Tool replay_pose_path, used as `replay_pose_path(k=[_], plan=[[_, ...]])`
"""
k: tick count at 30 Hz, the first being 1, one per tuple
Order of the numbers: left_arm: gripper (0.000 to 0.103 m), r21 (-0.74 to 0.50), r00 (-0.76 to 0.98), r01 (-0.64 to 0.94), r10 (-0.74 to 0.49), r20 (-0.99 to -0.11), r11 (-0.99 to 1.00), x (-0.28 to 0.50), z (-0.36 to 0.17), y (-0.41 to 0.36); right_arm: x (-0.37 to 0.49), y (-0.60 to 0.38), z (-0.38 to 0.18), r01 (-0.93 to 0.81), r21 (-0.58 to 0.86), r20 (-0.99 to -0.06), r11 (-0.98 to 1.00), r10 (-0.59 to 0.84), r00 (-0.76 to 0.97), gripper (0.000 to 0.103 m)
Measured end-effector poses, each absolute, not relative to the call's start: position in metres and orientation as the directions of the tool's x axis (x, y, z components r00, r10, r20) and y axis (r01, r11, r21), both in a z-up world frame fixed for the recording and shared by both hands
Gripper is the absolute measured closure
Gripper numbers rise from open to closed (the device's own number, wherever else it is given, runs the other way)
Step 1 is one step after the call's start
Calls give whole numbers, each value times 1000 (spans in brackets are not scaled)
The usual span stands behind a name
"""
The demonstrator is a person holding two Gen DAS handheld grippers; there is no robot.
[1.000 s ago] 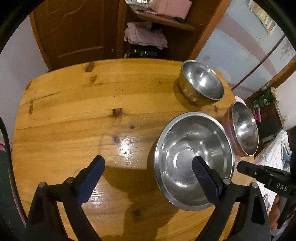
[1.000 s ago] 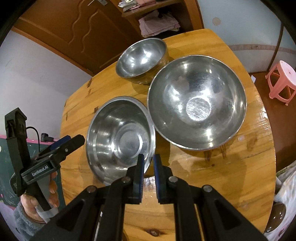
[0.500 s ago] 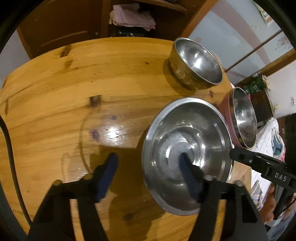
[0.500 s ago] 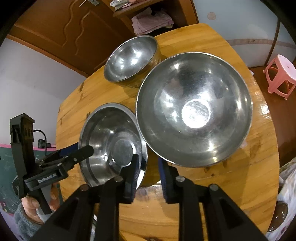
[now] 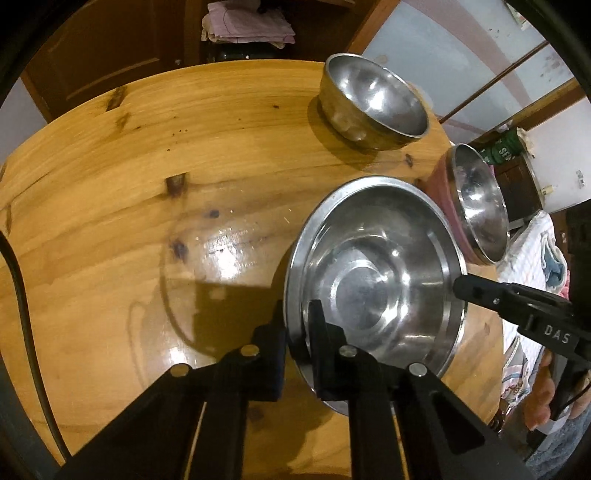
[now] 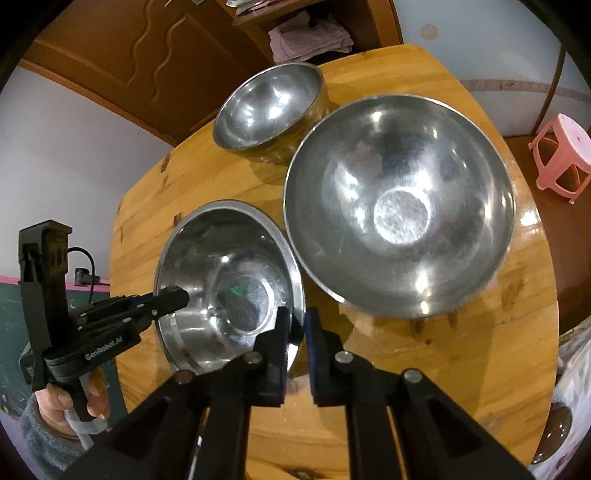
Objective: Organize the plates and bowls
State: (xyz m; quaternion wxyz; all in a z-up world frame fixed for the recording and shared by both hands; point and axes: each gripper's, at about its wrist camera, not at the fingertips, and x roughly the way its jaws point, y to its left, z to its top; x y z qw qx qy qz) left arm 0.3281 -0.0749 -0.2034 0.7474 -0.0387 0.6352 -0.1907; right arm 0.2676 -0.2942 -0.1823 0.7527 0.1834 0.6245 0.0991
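Note:
Three steel bowls sit on a round wooden table. My left gripper is shut on the near rim of the shallow wide-rimmed bowl, one finger inside, one outside. My right gripper is shut on the opposite rim of that same bowl. The large deep bowl stands just right of it in the right wrist view and shows edge-on in the left wrist view. A smaller deep bowl stands at the table's far side and also shows in the right wrist view.
A wooden door and a shelf with folded pink cloth stand behind the table. A pink plastic stool stands on the floor to the right. Cloth lies beside the table edge.
My left gripper has closed from wide open onto the shallow bowl's rim. My right gripper has moved in and clamped the bowl's other rim.

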Motion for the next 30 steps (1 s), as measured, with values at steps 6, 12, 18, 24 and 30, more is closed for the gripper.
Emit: replay_pose_path(k=[6, 12, 18, 24, 30], plan=[[95, -314, 146, 242, -355, -924, 918, 296, -172, -81, 242, -298, -161, 54, 386, -904, 921, 366, 220, 95], [95, -338, 145, 254, -382, -913, 906, 240, -148, -98, 194, -311, -129, 36, 356, -908, 934, 337, 249, 95], [94, -395, 101, 245, -429, -898, 885, 171, -152, -116, 137, -330, -115, 22, 289, -929, 957, 275, 247, 95], [92, -441, 27, 244, -461, -887, 864, 113, -177, -132, 85, -345, -129, 44, 248, -947, 968, 232, 220, 95], [91, -434, -8, 217, -442, -897, 875, 84, -207, -138, 50, -346, -145, 55, 205, -955, 977, 188, 229, 94]])
